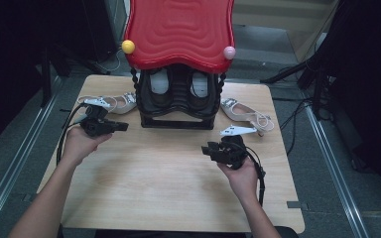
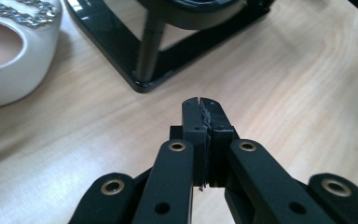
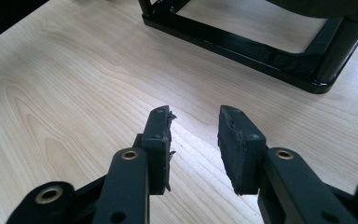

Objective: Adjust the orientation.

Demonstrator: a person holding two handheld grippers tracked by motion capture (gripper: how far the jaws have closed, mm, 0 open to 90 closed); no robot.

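Black left gripper (image 2: 200,103) is resting closed and empty; white jewelled shoe (image 2: 14,51) is lying at ten o'clock, ungrasped. Right gripper (image 3: 195,119) is waiting half-open over bare wooden table (image 3: 74,93); racking is remaining.

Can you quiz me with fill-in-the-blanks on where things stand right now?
1. The left claw has its jaws ____.
2. The right claw holds ____ between its jaws.
3. The black plastic shoe rack carries a wavy ____ top.
4. One white heeled sandal lies on the rack's ____ side in the high view.

Missing: shut; nothing; red; right
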